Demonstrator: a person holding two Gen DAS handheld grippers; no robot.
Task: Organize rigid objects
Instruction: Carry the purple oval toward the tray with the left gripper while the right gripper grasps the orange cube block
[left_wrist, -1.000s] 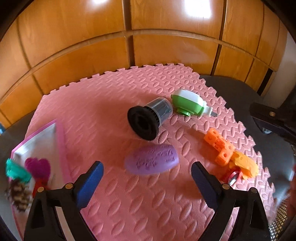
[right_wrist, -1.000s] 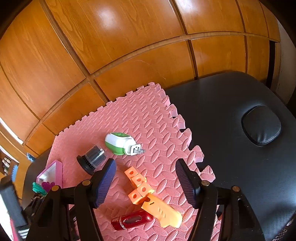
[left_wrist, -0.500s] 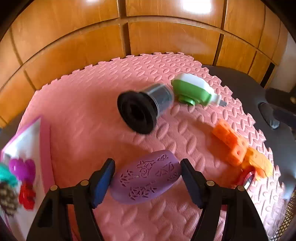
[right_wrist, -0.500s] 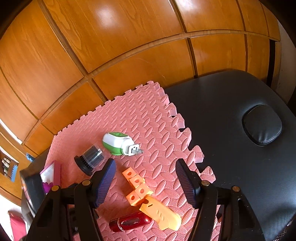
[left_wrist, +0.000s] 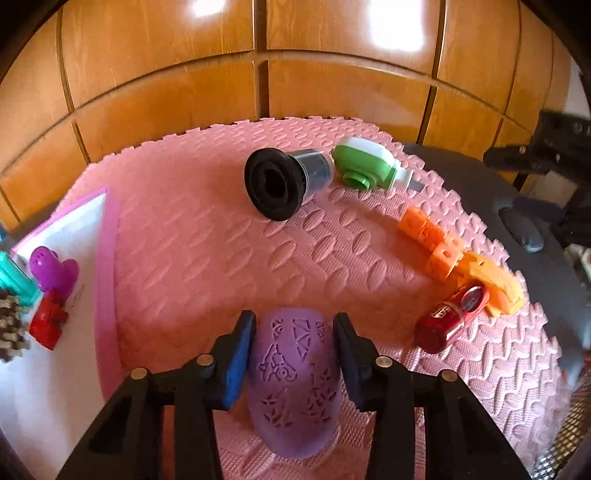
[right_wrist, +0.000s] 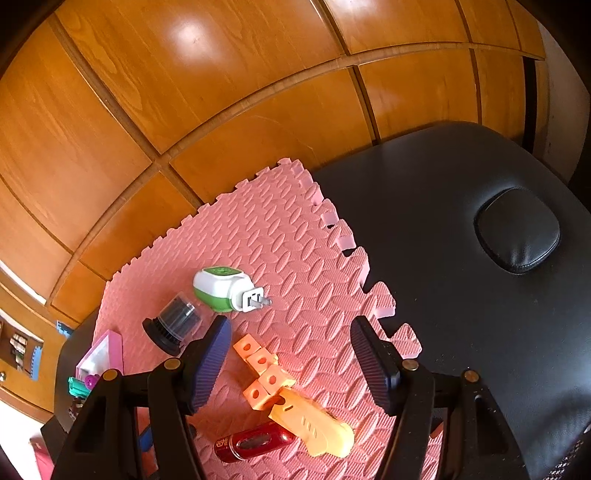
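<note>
The left tool (left_wrist: 293, 345) is closed on a purple egg-shaped plastic object with an engraved pattern (left_wrist: 293, 384), which is pressed between the two blue pads (left_wrist: 238, 360) and is seen just above a pink foam puzzle mat (left_wrist: 192, 236). The mat is laid on a black padded surface (right_wrist: 461, 206), in front of a wooden panelled wall (right_wrist: 184, 92).

At the left edge of the mat a pink-rimmed white tray (left_wrist: 107, 258) is seen; a purple heart-shaped piece (left_wrist: 51, 273), a teal piece (left_wrist: 13, 277), a small red piece (left_wrist: 48, 321) and a brown spiky piece (left_wrist: 9, 332) are held in it.

Further back on the mat a black-based cylinder with a clear top (left_wrist: 284, 184) is lying on its side, and just beside it a green and white plug-in device with metal prongs (left_wrist: 365, 168) is lying. To the right, a chain of orange perforated cubes (left_wrist: 430, 240) is found touching an orange plastic utility-knife-shaped piece (left_wrist: 491, 284), with a dark red glossy lighter (left_wrist: 450, 317) just beside that piece.

The right tool (right_wrist: 291, 356) is held wide open above the mat with nothing between its fingers; the orange cubes (right_wrist: 262, 369), orange knife-shaped piece (right_wrist: 314, 424) and red lighter (right_wrist: 255, 443) are seen below it.
</note>
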